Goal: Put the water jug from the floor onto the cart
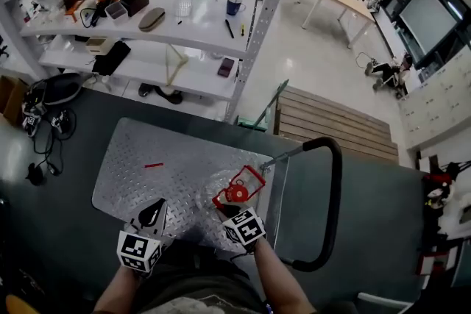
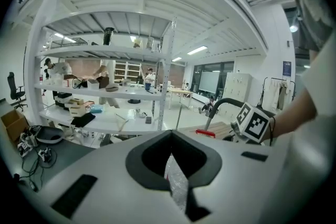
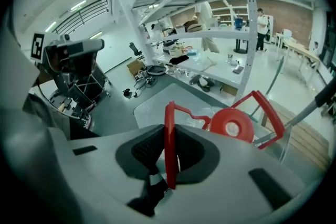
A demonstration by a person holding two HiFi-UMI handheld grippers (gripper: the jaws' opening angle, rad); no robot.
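**Grey floor, steel cart: jug gripped by its red handle**

Head view: dark grey floor (image 1: 59, 232) lies under a cart (image 1: 147, 151) with a diamond-plate deck and a black loop handle (image 1: 335, 202). White shelving (image 1: 213, 33) behind it carries boxes, a blue mug (image 1: 234, 6) and small clutter; any print there is too small to read. A wooden pallet (image 1: 331, 121) lies past the cart. The water jug (image 1: 221, 196) is clear, with a red cap and a red handle (image 1: 249, 176), and sits over the deck's near right part, just beside the handle post. Its see-through body is hard to trace, its contents cannot be made out, and whether its base rests on the plate cannot be told. The right claw (image 1: 229, 208) reaches it from below; the left claw (image 1: 154, 213) is over the deck's near edge, apart from the jug. Each bears a cube of black-and-white square markers, with no letters. A small red bit (image 1: 153, 165) lies on the deck.

Left gripper view: the left claw (image 2: 170, 157) is clenched on nothing, with only a thin wedge of textured silver showing between the jaws. The other gripper's marker cube (image 2: 255, 122) and a forearm are at the right, cut off by the frame.

Right gripper view: the right claw (image 3: 169, 176) is clamped on a red strip of the jug's handle (image 3: 169, 134), which stands upright between the jaws. The red cap (image 3: 231, 124) is just beyond, over the cart deck (image 3: 152, 105).
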